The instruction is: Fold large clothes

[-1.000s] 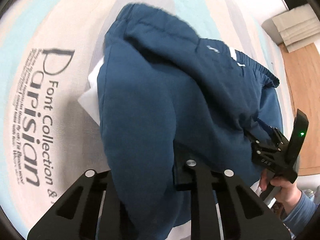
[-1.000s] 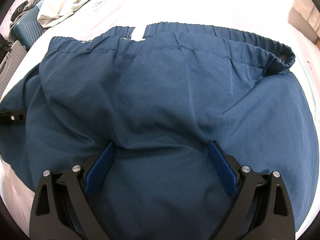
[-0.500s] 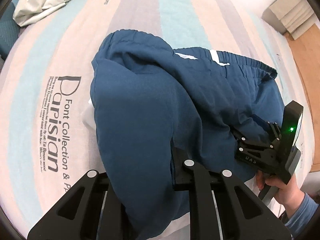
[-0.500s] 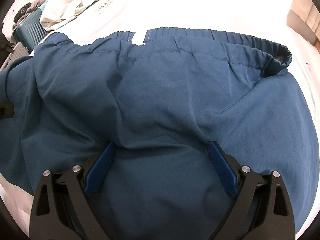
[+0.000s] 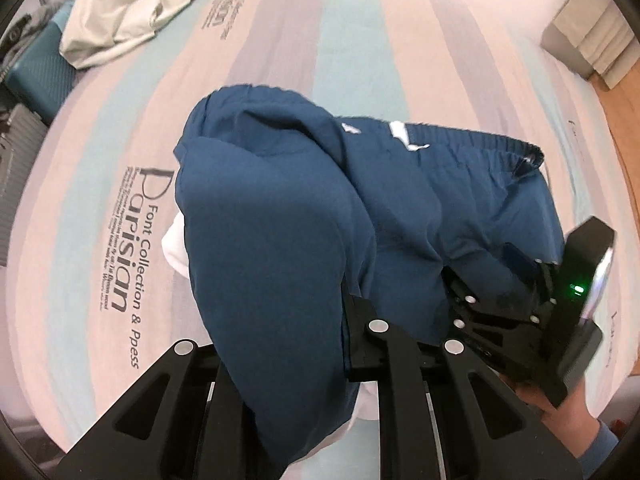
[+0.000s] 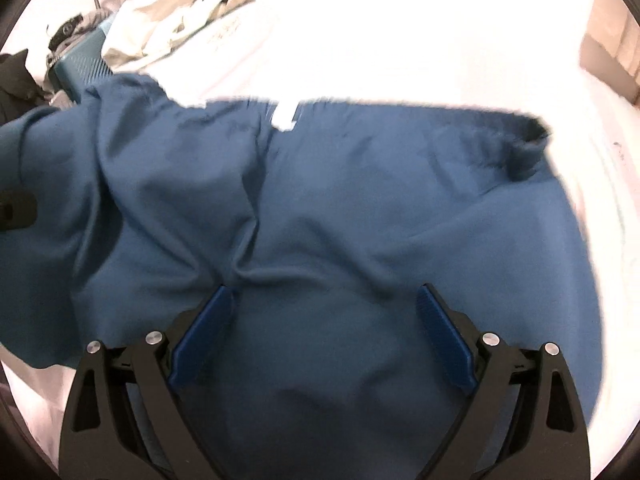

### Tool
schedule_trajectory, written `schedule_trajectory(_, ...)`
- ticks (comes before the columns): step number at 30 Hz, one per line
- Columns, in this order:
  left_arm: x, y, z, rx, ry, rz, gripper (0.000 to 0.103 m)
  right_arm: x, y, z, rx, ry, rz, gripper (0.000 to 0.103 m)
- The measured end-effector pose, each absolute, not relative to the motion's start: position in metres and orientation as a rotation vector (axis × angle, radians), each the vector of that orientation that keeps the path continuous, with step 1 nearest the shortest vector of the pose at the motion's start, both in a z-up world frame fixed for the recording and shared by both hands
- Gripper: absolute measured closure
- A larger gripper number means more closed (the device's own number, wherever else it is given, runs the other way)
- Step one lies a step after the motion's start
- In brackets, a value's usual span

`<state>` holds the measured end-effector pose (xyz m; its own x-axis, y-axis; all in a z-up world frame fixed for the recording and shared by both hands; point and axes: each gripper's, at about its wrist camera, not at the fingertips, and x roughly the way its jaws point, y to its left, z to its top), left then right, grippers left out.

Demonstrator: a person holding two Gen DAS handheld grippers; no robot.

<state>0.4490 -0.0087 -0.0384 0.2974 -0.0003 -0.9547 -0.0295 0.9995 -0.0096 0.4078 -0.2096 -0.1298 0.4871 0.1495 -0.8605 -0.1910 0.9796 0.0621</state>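
Dark blue trousers lie bunched on a striped bed sheet, elastic waistband at the far side. My left gripper is shut on a fold of the trousers, which drapes over and hides its fingertips. In the right wrist view the trousers fill the frame. My right gripper is open, blue pads spread wide, resting over the cloth. The right gripper also shows in the left wrist view, held by a hand at the lower right.
A white and beige garment lies at the bed's far left corner, beside a teal case. A cardboard box stands on the wooden floor at the far right. The sheet carries printed lettering.
My left gripper has lifted and pulled back with the fold, so more of the bed shows. The trousers' left side has risen and bunched. My right gripper stays open on the cloth.
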Motion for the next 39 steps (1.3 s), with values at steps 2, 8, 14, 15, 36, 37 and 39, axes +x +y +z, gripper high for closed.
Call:
schedule_trajectory(2,0.448,-0.025,-0.030,-0.014,1.257,0.030,0.089,0.406,-0.223,-0.116,-0.047,1.023,0.198,0.013)
schedule_trajectory(8,0.445,-0.067,-0.012,0.019,1.234,0.045,0.090,0.407,-0.269,-0.086,-0.036,0.996,0.163,0.013)
schedule_trajectory(14,0.449,-0.109,-0.006,0.048,1.229,0.069,0.090,0.409,-0.316,-0.071,-0.034,0.991,0.118,0.013)
schedule_trajectory(15,0.450,-0.118,-0.005,0.054,1.228,0.072,0.090,0.407,-0.323,-0.069,-0.033,0.989,0.113,0.013)
schedule_trajectory(36,0.451,-0.261,-0.048,0.193,1.210,0.098,0.098,0.384,-0.456,-0.060,-0.013,0.989,0.039,0.012)
schedule_trajectory(37,0.450,-0.265,-0.050,0.193,1.213,0.100,0.098,0.384,-0.461,-0.061,-0.013,0.989,0.036,0.012)
schedule_trajectory(39,0.450,-0.277,-0.055,0.210,1.209,0.107,0.098,0.383,-0.469,-0.062,-0.007,0.992,0.029,0.012)
